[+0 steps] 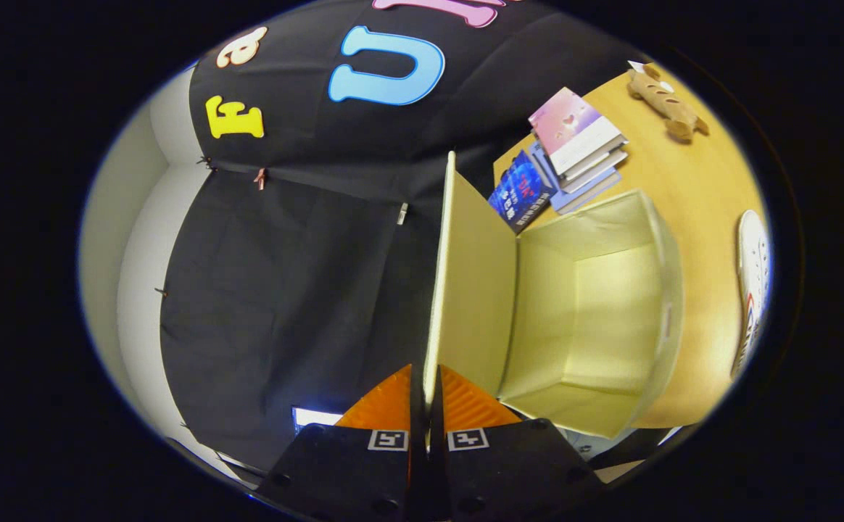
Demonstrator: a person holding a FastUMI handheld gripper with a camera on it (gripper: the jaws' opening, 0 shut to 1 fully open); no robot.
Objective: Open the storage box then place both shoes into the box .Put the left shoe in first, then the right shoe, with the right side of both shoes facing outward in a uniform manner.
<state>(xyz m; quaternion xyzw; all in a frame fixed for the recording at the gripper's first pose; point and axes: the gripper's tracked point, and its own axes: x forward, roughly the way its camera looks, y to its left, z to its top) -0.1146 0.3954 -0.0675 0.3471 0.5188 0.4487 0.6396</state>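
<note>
While the gripper (425, 406) pinches the lid (465, 290) edge, fingers closed on it, the open box (654, 239) lies just right; one shoe (752, 290) waits beyond the box on the table (683, 181).

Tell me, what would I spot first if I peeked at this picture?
The pale storage box standing open and bare inside on the wooden table. Its lid is swung up, and the gripper is shut on the lid's edge. Beyond the box lies a stack of books, and a white shoe waits beside it.
</note>
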